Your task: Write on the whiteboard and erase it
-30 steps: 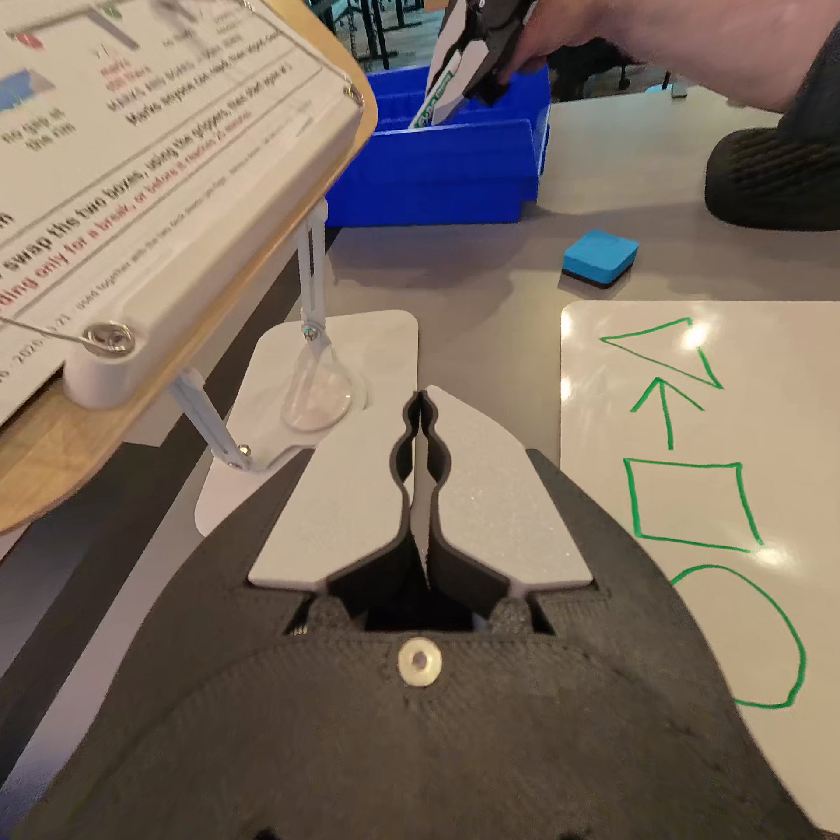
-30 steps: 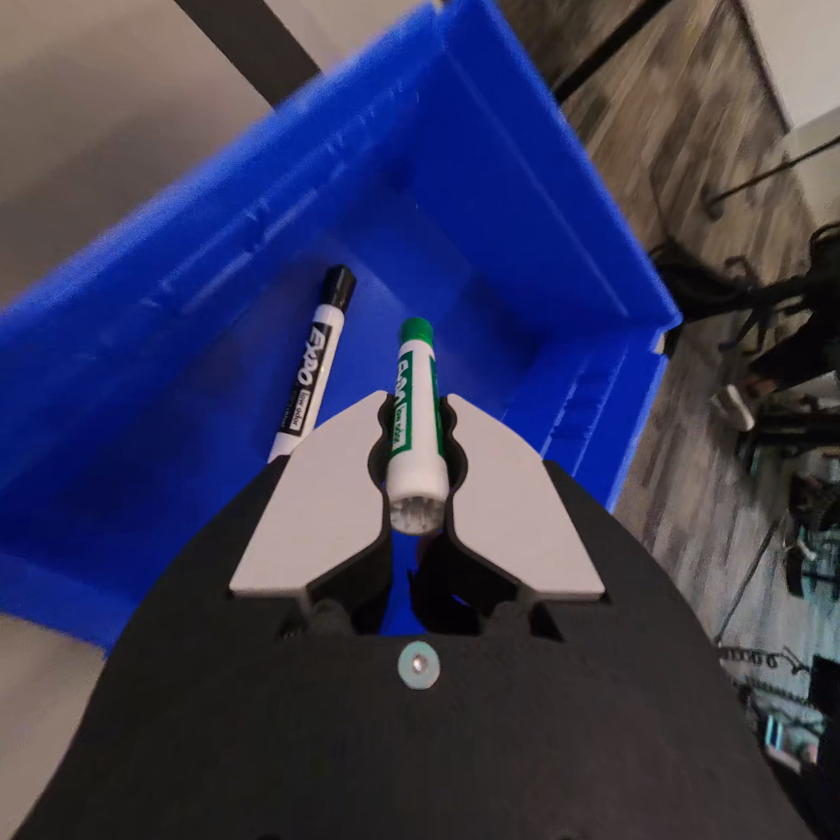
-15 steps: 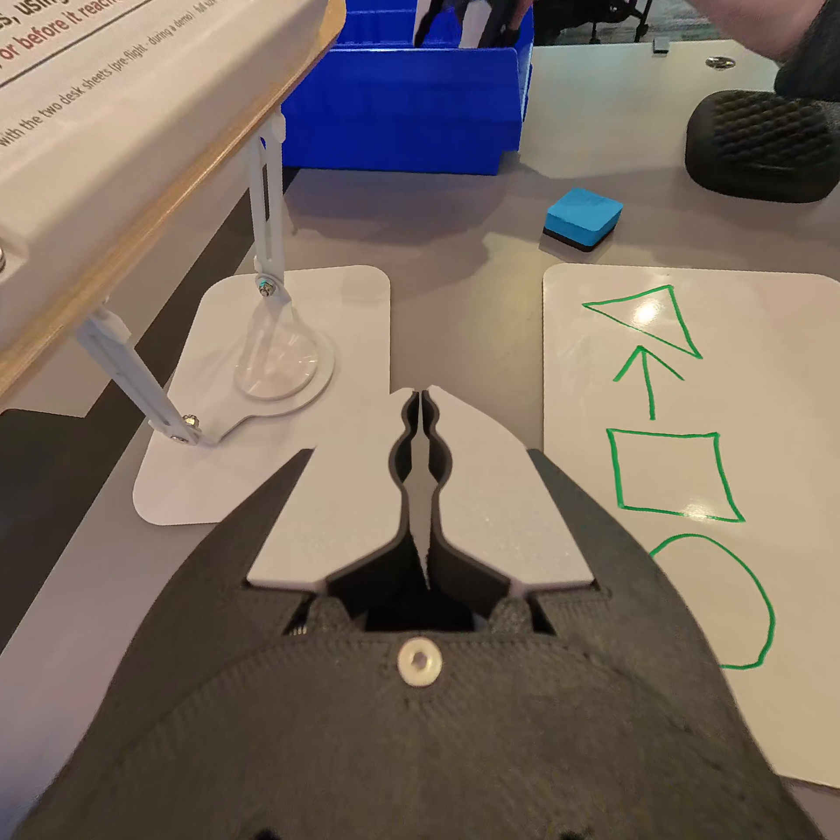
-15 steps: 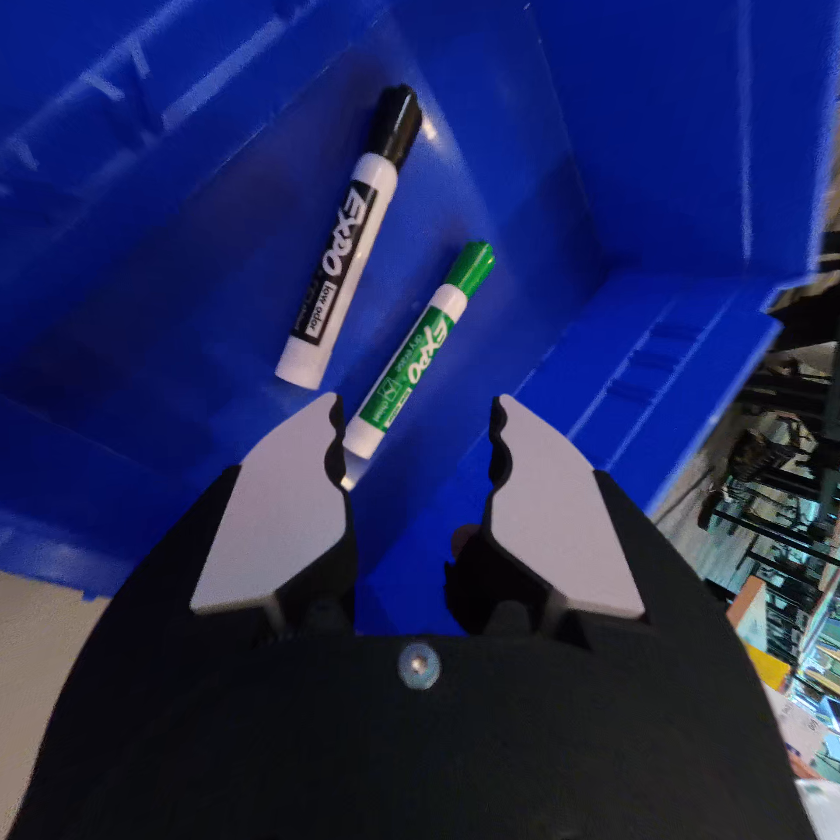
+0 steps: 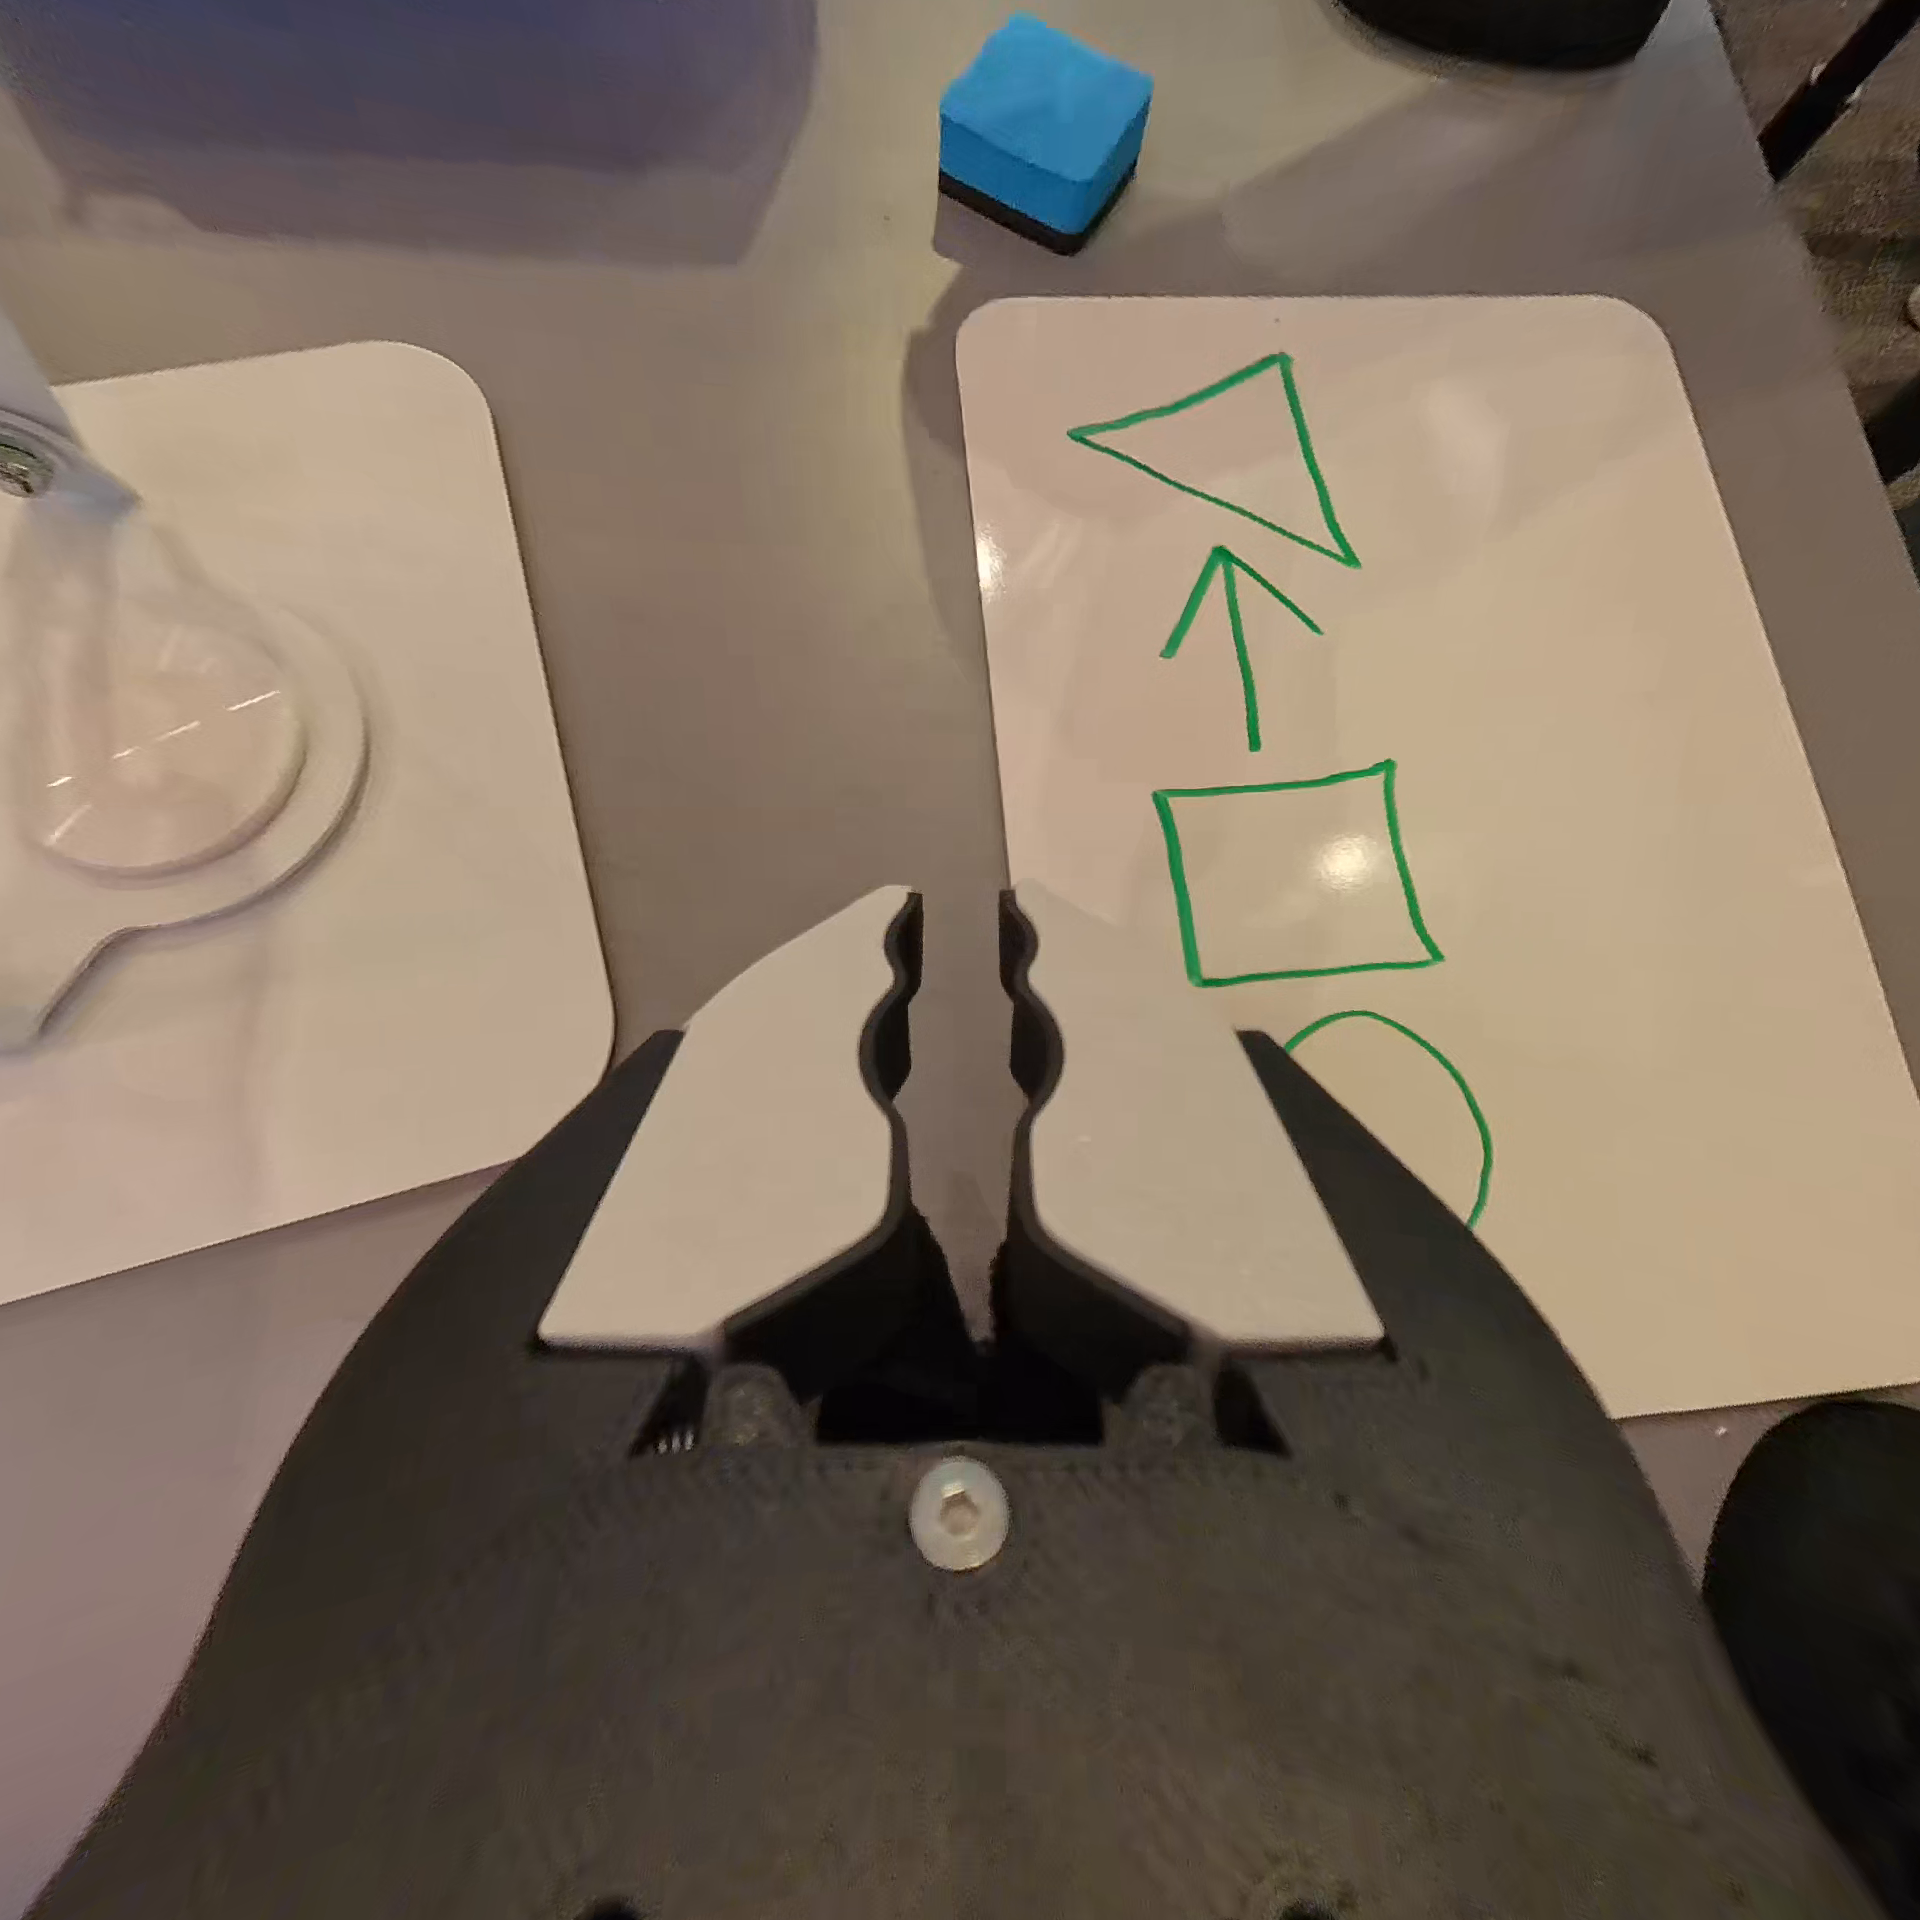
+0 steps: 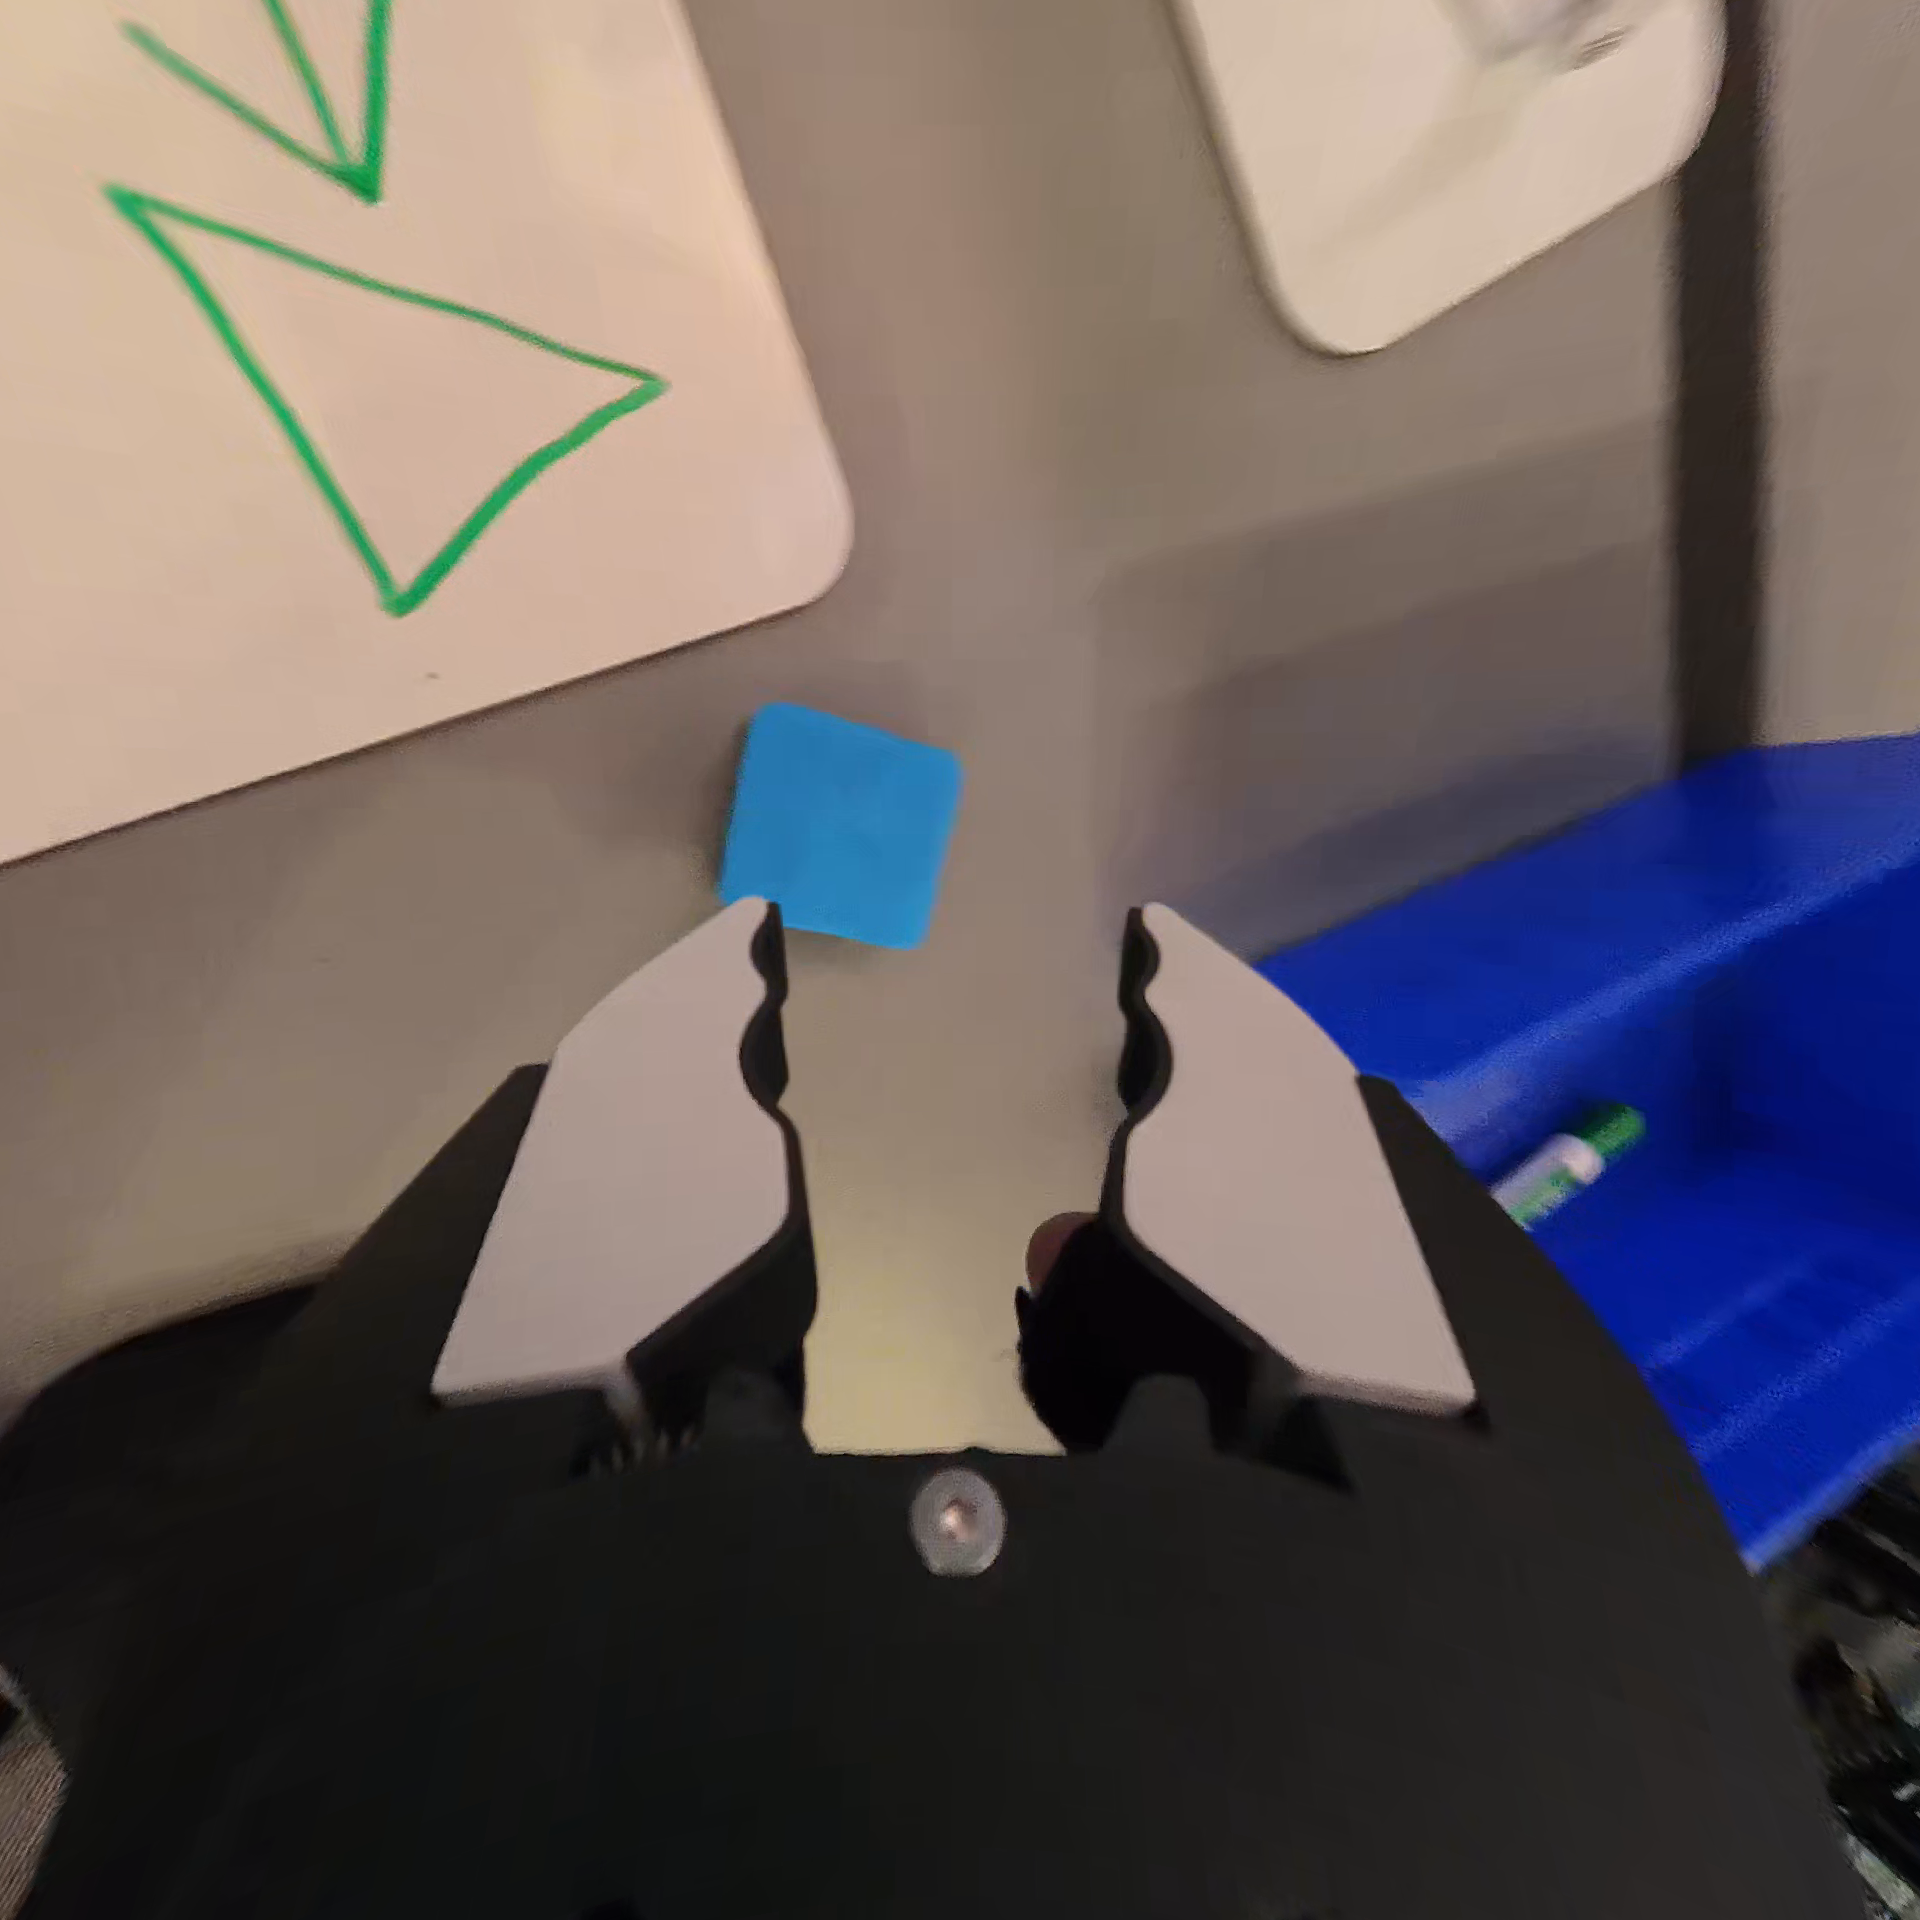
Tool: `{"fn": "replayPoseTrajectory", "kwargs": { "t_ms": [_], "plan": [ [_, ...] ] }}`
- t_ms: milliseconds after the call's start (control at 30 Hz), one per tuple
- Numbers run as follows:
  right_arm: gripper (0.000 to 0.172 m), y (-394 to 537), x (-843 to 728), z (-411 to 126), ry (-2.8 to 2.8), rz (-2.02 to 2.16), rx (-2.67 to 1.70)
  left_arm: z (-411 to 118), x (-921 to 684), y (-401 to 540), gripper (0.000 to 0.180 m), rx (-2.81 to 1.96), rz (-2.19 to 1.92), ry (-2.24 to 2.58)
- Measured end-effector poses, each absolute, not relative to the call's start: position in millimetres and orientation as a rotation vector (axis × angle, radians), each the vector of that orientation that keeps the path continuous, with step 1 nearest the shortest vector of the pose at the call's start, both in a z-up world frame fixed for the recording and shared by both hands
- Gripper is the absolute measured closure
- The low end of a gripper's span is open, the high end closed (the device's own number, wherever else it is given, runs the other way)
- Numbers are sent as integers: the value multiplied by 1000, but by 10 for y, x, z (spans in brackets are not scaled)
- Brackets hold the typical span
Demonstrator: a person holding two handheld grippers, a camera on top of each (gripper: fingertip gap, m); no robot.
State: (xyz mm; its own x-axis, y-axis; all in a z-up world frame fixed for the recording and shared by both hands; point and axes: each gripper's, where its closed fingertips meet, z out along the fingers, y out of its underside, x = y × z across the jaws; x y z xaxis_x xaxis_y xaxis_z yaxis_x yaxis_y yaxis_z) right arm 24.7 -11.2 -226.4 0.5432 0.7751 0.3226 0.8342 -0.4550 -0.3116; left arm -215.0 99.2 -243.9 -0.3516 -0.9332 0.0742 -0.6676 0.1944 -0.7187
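The whiteboard lies on the grey table and bears green shapes: a triangle, an arrow, a square and a circle. It also shows in the right wrist view. The blue eraser sits beyond the board's far left corner. My left gripper hovers at the board's left edge, jaws slightly open with nothing between them. My right gripper is wide open and empty above the table, with the eraser just ahead of its left fingertip. The green marker lies in the blue bin.
A white base plate with a clear suction-cup stand lies left of the board. A black rounded object sits at the near right. The blue bin stands right of the eraser. The gap from one gripper's tips to the other's is roughly 25 cm. The eraser is about 5 cm from my right fingertips. It turns up in the left wrist view as well.
My right gripper released the green marker into the bin, opened wide and swung out over the eraser. My left gripper moved forward along the board's left edge and its jaws parted slightly.
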Motion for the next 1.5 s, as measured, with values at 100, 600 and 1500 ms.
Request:
{"fn": "replayPoseTrajectory", "kwargs": {
  "t_ms": [100, 600, 1500],
  "plan": [
    [104, -174, 140, -2539, -1313, -104, -2420, -2473, -2155, 927, 166, -1512, -945, 2136],
    [117, -40, 168, -2870, -1205, -91, -2535, -2776, -2355, 875, 166, -1588, -896, 2168],
    [107, -185, -803, -2812, -1499, 101, -2357, -2973, -2343, 707, 180, -1582, -973, 2206]
  ]
}}
